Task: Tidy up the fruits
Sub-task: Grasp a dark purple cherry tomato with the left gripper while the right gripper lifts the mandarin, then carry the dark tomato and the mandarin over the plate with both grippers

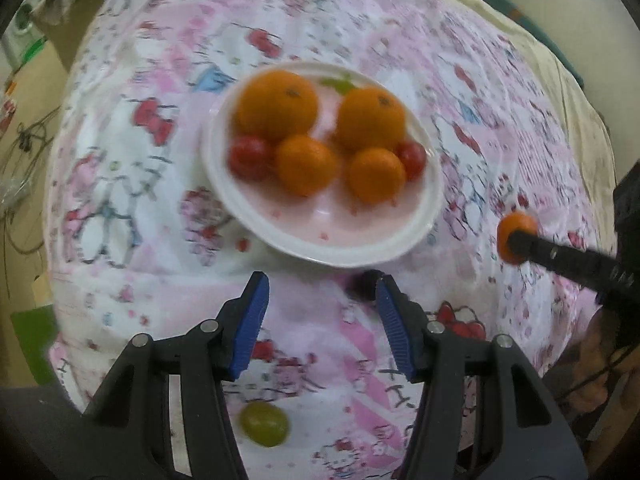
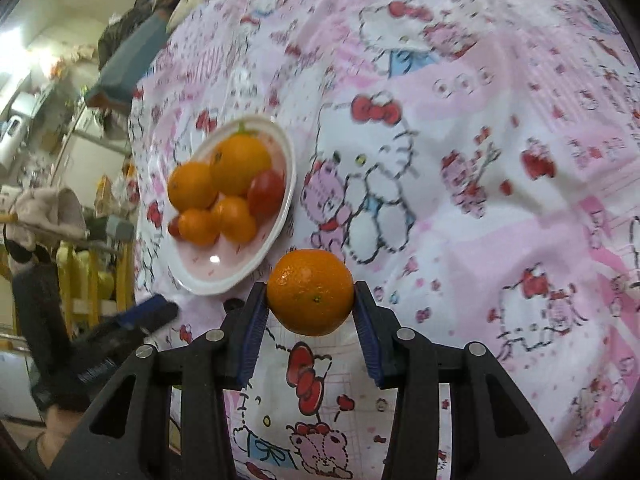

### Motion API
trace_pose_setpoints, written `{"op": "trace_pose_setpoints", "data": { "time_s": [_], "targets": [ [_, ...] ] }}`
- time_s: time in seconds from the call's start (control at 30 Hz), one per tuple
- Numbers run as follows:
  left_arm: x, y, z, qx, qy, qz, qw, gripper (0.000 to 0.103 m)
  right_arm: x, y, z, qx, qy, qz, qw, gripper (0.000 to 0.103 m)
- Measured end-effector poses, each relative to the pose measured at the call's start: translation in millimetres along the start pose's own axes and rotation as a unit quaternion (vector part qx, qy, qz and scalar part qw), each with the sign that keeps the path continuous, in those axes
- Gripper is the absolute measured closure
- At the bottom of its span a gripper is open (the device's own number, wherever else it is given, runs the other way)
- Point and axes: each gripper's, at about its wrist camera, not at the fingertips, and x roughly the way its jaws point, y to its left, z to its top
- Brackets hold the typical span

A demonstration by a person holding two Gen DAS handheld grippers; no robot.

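Oranges (image 1: pixel 370 118) & cherry tomatoes (image 1: pixel 248 158) on white plate (image 1: pixel 248 208), pink cartoon-cat cloth (image 2: pixel 480 200). R gripper (image 2: pixel 310 300) clamps a mandarin (image 2: pixel 310 292); L gripper (image 1: pixel 322 312) wide apart, holding nothing; green grape (image 1: pixel 264 424) below it.

One white plate (image 1: pixel 424 216) is seen, and on it four oranges (image 1: pixel 277 105) and two red tomatoes (image 1: pixel 249 158) are counted. A fifth orange (image 2: pixel 310 292) is held off the plate, just beside its rim, between the pads of one hand-held gripper (image 2: pixel 310 312). One green grape (image 1: pixel 264 424) is counted on the cloth, well apart from the plate, and two hand-held grippers are seen in all.
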Motion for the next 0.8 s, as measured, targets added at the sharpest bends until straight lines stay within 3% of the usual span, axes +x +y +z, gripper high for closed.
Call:
{"op": "trace_pose_setpoints", "data": {
  "time_s": [0.2,0.37,0.47,0.57,0.8],
  "targets": [
    [27,-27,-1,-0.004,0.04,-0.025,0.9989,0.056,-5,-5,3,0.012,-0.009,0.006,1.0,0.059],
    [45,-35,5,-0.013,0.043,-0.021,0.9988,0.058,-6,-8,3,0.014,-0.009,0.009,1.0,0.059],
    [54,-32,6,-0.022,0.057,-0.013,0.9981,0.075,-7,-9,4,0.017,-0.01,0.01,1.0,0.059],
    [53,-29,5,-0.027,0.056,-0.007,0.998,0.083,-7,-9,5,0.019,-0.01,0.011,1.0,0.059],
    [44,-28,-2,-0.01,0.056,-0.011,0.9983,0.083,-6,-4,5,0.014,-0.011,0.012,1.0,0.059]
  ]
}}
